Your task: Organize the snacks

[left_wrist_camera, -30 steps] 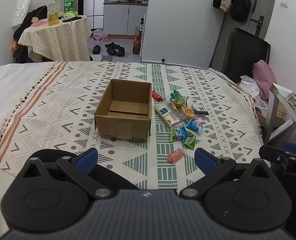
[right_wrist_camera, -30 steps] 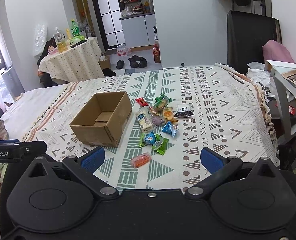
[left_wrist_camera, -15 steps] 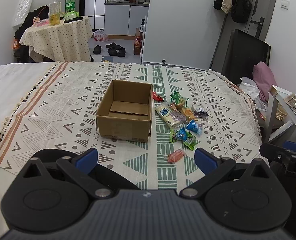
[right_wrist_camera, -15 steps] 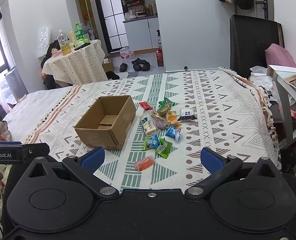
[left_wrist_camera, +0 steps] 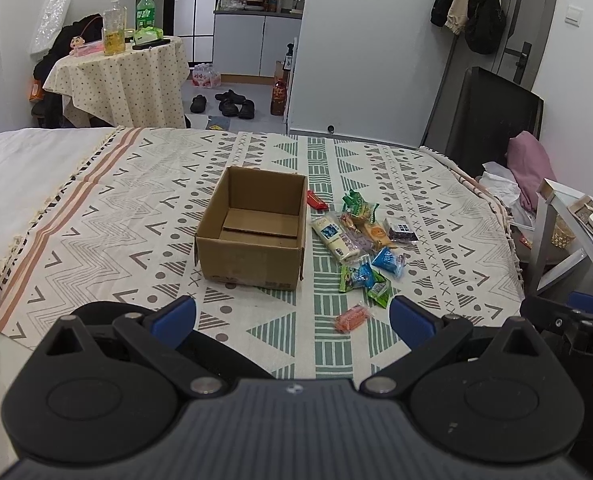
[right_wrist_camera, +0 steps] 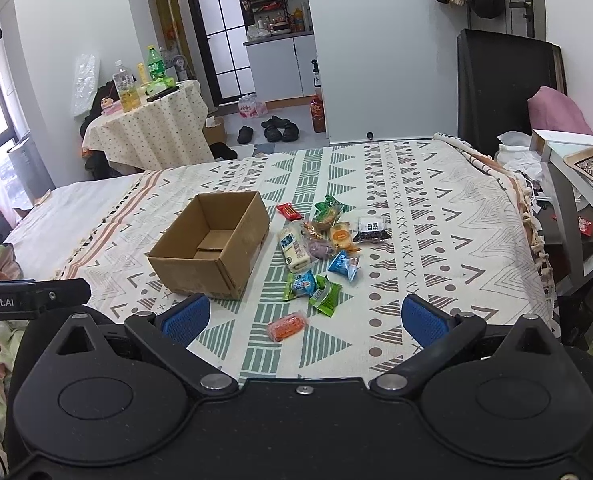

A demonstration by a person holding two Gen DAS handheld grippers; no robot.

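An empty open cardboard box (left_wrist_camera: pixel 252 228) (right_wrist_camera: pixel 212 248) sits on a patterned bedspread (left_wrist_camera: pixel 136 216) (right_wrist_camera: pixel 436 208). Right of it lies a cluster of several wrapped snacks (left_wrist_camera: pixel 360 236) (right_wrist_camera: pixel 324 244): a white bar, green, blue and orange packs, a red one by the box's far corner. A small orange packet (left_wrist_camera: pixel 350 318) (right_wrist_camera: pixel 287 325) lies nearest to me. My left gripper (left_wrist_camera: pixel 292 320) is open and holds nothing, hovering short of the box's near side. My right gripper (right_wrist_camera: pixel 304 320) is open too, just before the orange packet.
Beyond the bed's far edge stand a cloth-covered round table with bottles (left_wrist_camera: pixel 124 64), shoes on the floor (left_wrist_camera: pixel 228 102) and a white partition wall (left_wrist_camera: pixel 368 40). A black chair (right_wrist_camera: pixel 504 88) and a side table (right_wrist_camera: pixel 576 184) flank the bed's right edge.
Both grippers have edged slightly forward and higher over the bed, so the box and snacks sit a little closer in view. Nothing was taken hold of; the fingers stay apart.
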